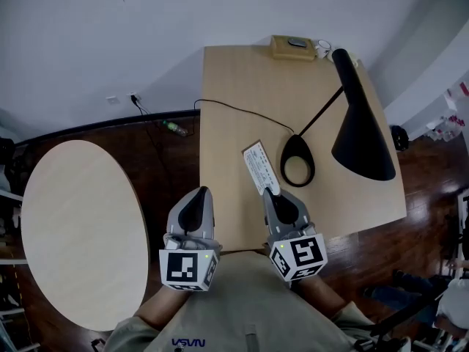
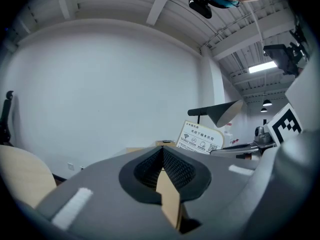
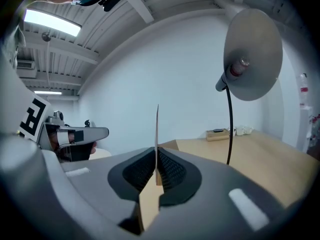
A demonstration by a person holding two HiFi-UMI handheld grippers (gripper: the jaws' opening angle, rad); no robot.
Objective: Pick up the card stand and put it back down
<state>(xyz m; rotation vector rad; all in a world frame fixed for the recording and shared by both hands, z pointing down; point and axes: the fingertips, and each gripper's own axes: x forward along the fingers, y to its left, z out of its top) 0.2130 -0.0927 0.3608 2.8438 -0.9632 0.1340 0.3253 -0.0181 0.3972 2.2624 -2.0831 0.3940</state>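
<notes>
The card stand point(image 1: 260, 167) is a white printed card held up over the front part of the rectangular wooden table point(image 1: 234, 101). My right gripper point(image 1: 272, 193) is shut on its lower end. In the right gripper view the card stand point(image 3: 157, 126) shows edge-on, a thin upright sheet pinched between the jaws of the right gripper point(image 3: 156, 158). My left gripper point(image 1: 198, 195) hovers to the left of it, over the table's front edge. The left gripper point(image 2: 162, 155) is shut with nothing between its pads, and from it the card stand point(image 2: 201, 138) shows its printed face at the right.
A black desk lamp point(image 1: 361, 127) leans over the table's right half, its ring base point(image 1: 297, 160) beside the card and its cable point(image 1: 242, 111) running left. A tan box point(image 1: 293, 48) sits at the far edge. A round wooden table point(image 1: 73, 226) stands at the left.
</notes>
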